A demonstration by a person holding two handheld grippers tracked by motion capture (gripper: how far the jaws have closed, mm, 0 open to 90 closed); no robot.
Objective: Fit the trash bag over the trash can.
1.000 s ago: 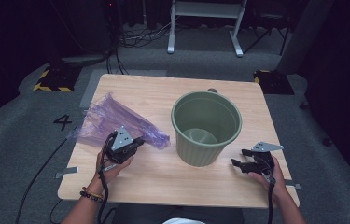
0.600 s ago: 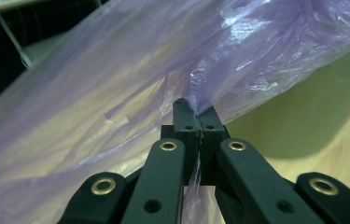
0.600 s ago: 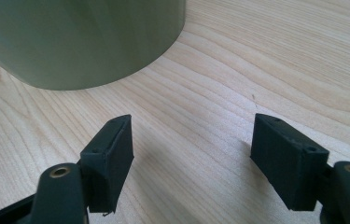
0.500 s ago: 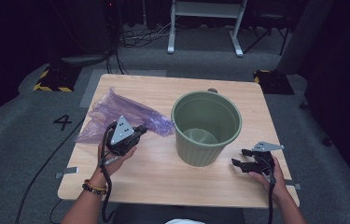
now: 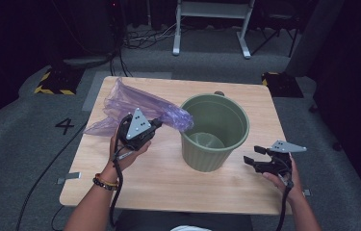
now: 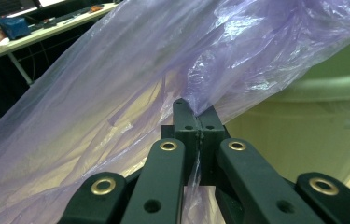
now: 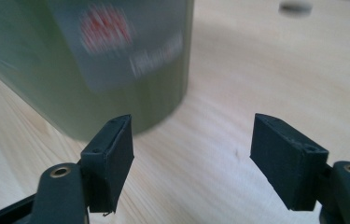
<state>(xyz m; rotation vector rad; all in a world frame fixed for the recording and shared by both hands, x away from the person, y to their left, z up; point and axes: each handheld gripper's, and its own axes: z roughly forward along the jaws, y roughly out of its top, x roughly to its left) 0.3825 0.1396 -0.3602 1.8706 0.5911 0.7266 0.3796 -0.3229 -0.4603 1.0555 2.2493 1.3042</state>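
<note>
Just left of the green bin [image 5: 215,132], the left gripper [image 5: 155,126] is clamped on a fold of the purple plastic bag [image 5: 130,108], whose long axis trails back and left over the table [image 5: 168,183]. The bag's leading end meets the bin's near-left rim. The right gripper [image 5: 254,157], jaws apart and empty, waits by the bin's right base.

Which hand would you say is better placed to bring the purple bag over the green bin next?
Left, probably: the left gripper is already shut on the purple bag beside the green bin. The right gripper is open and empty.
</note>
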